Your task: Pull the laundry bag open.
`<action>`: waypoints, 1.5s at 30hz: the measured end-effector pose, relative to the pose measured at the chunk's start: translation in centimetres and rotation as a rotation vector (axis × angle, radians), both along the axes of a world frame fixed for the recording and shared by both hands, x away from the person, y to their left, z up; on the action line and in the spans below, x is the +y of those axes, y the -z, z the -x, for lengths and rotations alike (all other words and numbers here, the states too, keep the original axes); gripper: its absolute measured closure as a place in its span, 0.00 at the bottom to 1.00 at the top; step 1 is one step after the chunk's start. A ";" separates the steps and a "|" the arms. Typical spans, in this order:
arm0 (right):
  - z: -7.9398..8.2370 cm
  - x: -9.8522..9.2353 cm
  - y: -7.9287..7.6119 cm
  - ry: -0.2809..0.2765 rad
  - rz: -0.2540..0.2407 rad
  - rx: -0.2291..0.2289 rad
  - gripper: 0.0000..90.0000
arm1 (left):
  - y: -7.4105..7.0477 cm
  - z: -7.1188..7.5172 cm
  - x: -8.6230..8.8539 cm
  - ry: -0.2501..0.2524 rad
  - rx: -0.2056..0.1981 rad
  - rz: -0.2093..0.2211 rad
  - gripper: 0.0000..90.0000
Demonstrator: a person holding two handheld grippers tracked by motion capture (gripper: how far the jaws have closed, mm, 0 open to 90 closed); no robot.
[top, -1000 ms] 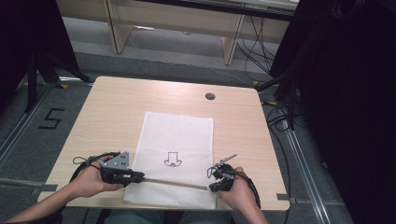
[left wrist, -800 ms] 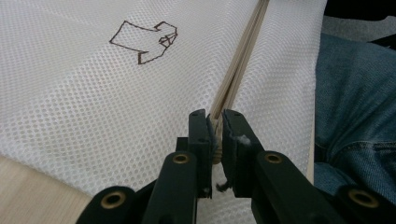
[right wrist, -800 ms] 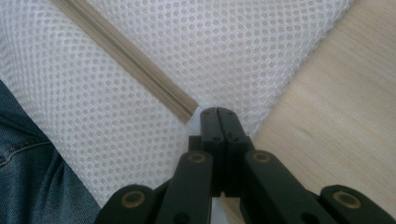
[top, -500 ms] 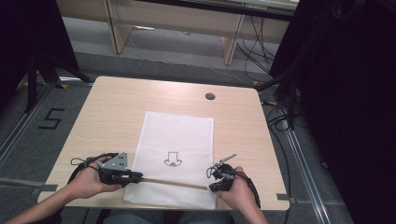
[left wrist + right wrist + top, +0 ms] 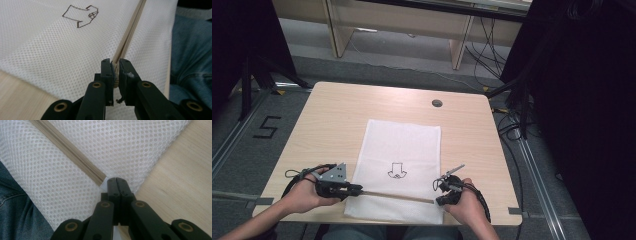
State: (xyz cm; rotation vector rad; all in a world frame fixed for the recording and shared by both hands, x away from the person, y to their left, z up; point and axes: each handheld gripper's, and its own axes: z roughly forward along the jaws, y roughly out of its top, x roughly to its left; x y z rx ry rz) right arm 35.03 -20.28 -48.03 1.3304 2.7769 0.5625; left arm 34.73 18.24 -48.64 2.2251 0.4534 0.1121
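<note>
The far half of the table (image 5: 362,105) lies open, with only a small round cable hole (image 5: 437,103) near its back edge. The white mesh bag (image 5: 404,145) lies flat on the middle, no bar to a pass above it. Bare wood strips run either side of the bag. Near the front edge the zipper (image 5: 394,195) stretches across between the left gripper (image 5: 357,189) and the right gripper (image 5: 437,200).

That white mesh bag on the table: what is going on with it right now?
A person holds a gripper in each hand at the near end of a white mesh bag lying flat on the table. The left gripper is shut on one end of the bag's beige zipper; the right gripper is shut at the other end, by the bag's corner.
</note>
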 end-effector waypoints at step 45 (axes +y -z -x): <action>-0.2 0.0 -0.5 0.021 -0.020 0.025 0.88 | 0.8 0.2 3.6 -0.140 -0.026 -0.001 0.57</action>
